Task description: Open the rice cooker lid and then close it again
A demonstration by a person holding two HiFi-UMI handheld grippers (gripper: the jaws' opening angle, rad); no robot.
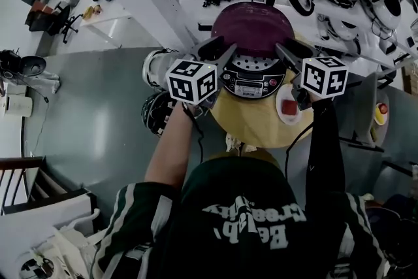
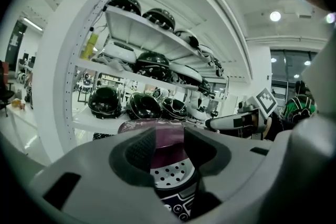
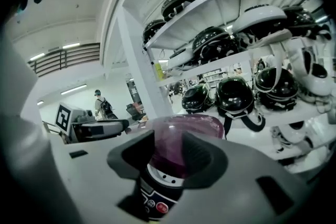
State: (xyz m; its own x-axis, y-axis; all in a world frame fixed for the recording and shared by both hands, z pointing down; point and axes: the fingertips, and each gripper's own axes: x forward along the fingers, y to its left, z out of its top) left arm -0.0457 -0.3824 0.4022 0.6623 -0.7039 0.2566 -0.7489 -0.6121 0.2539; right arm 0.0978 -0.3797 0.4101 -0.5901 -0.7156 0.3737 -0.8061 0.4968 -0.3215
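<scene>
Between the two grippers, from the head view, the rice cooker [image 1: 252, 78] is sitting on a round table [image 1: 258, 127] with its purple lid [image 1: 253, 26] standing raised. The left gripper [image 1: 219, 49] is hovering close at its left flank and the right gripper [image 1: 294, 50] close at its right.

From the left gripper view, the fingers [image 2: 137, 152] are standing released, gripping nothing, and the cooker is showing beyond their gap.

From the right gripper view, the fingers [image 3: 202, 157] are likewise spread and empty, with lid and panel just ahead.
</scene>
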